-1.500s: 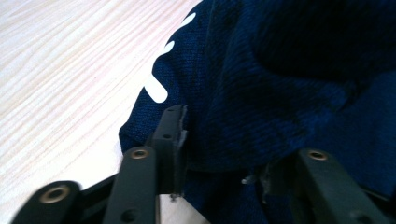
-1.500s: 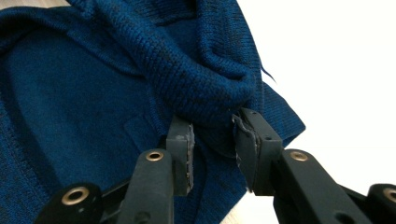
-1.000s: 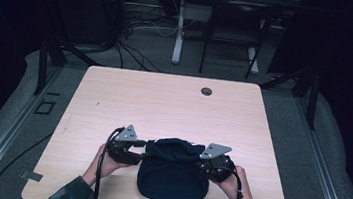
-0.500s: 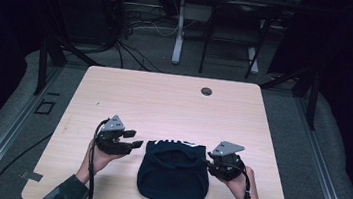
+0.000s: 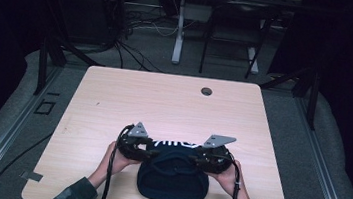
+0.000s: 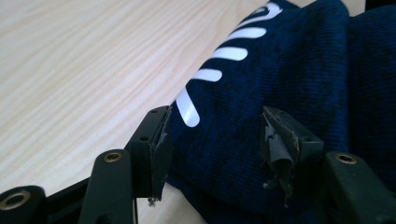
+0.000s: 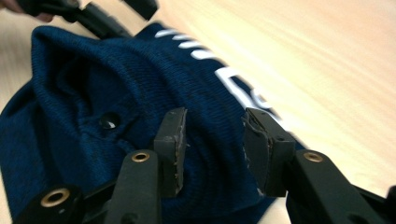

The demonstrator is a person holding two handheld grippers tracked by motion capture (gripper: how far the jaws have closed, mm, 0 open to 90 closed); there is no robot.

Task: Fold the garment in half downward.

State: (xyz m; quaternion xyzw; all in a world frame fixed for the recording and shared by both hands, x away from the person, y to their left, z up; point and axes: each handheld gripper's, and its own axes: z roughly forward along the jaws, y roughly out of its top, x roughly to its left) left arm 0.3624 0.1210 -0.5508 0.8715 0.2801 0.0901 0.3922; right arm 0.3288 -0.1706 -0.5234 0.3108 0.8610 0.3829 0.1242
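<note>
Both grippers have closed in around the navy cap, its white lettering unreadable.

garment on table, between tools

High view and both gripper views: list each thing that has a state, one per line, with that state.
Navy garment: folded into a bundle, lying near the table's front edge, white lettering facing up.
Left gripper: open, jaws astride a fold of the garment.
Right gripper: open, jaws astride the garment's other side.
Table: bare wood beyond the garment, round hole near the far edge.
</note>
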